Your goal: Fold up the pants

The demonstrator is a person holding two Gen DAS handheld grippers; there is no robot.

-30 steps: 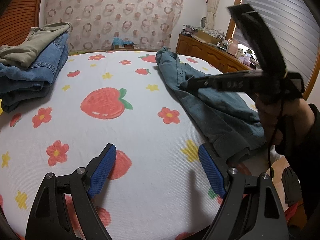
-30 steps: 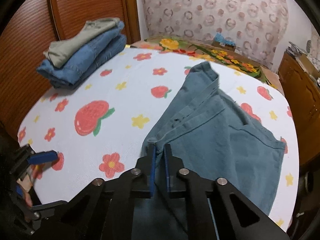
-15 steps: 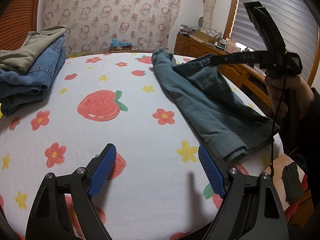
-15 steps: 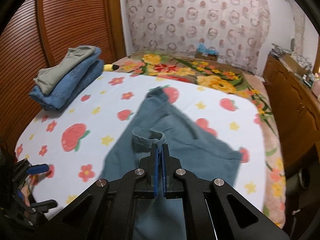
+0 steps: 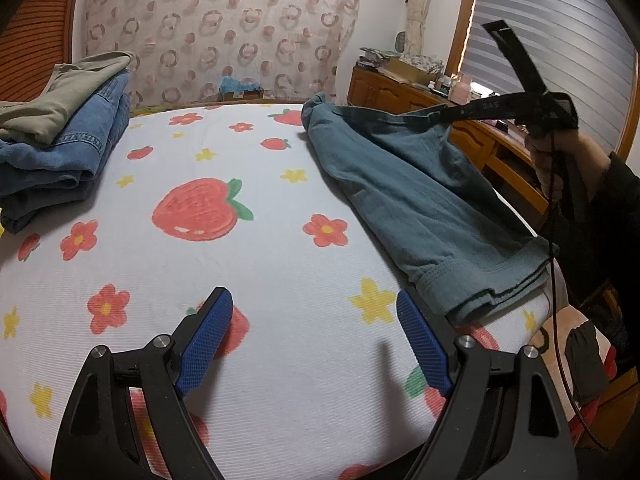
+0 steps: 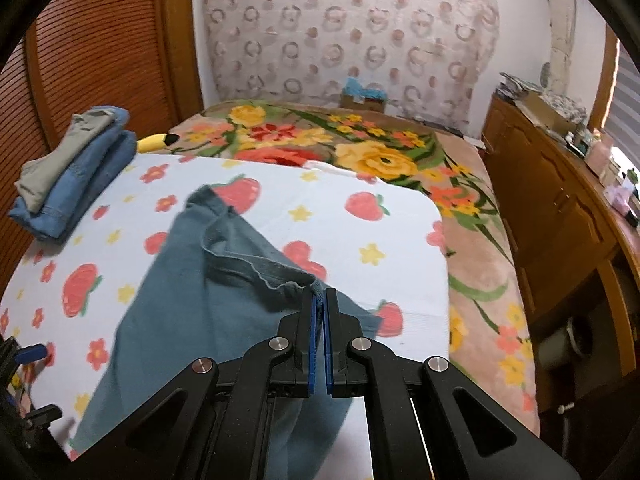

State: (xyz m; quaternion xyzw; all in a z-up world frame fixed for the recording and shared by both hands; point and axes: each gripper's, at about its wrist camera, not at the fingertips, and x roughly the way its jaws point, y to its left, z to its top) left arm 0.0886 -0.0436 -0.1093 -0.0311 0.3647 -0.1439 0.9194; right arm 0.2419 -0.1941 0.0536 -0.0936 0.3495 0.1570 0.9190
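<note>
- Left hand-held gripper (image 5: 314, 342) hovers low over the strawberry-print bedspread (image 5: 240, 264), its blue pads spread wide with nothing between them.
- At about ten o'clock from it, a stack of folded clothes (image 5: 56, 136) sits at the far left edge of the bed, a khaki piece on top of blue denim.
- At about two o'clock, the teal pants (image 5: 412, 200) lie along the right edge of the bedspread, one hem end bunched just beside the left gripper's right finger.
- Right hand-held gripper (image 6: 319, 312) is pinched closed on the pants' waistband edge, holding that corner lifted above the bed while the rest drapes down onto the spread.
- Further right, a wooden dresser (image 6: 552, 216) runs along the wall.
</note>
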